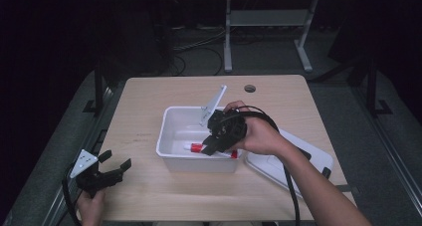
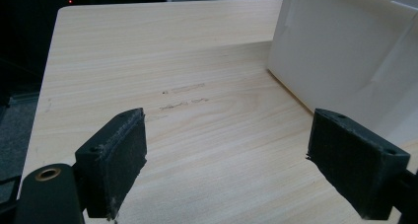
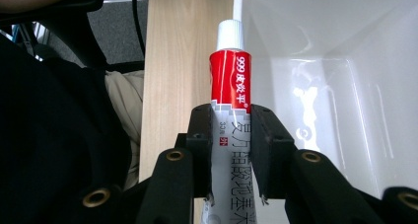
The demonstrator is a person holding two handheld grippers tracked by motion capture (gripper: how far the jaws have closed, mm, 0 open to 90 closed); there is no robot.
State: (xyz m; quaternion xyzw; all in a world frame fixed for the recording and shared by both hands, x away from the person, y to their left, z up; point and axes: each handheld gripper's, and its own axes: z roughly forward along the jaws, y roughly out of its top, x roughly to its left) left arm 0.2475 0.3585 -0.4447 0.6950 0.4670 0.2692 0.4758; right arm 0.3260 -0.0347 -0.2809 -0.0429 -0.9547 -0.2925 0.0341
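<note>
At the centre of the high view, the right gripper clamped a red-and-white tube over the white bin. At lower left, the left gripper hung open over the tabletop.

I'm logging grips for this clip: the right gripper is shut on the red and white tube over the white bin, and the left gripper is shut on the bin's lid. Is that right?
Not quite. The left gripper holds nothing: in the left gripper view its jaws stand wide apart over the bare table. The right gripper is indeed shut on the red and white tube over the white bin.
</note>
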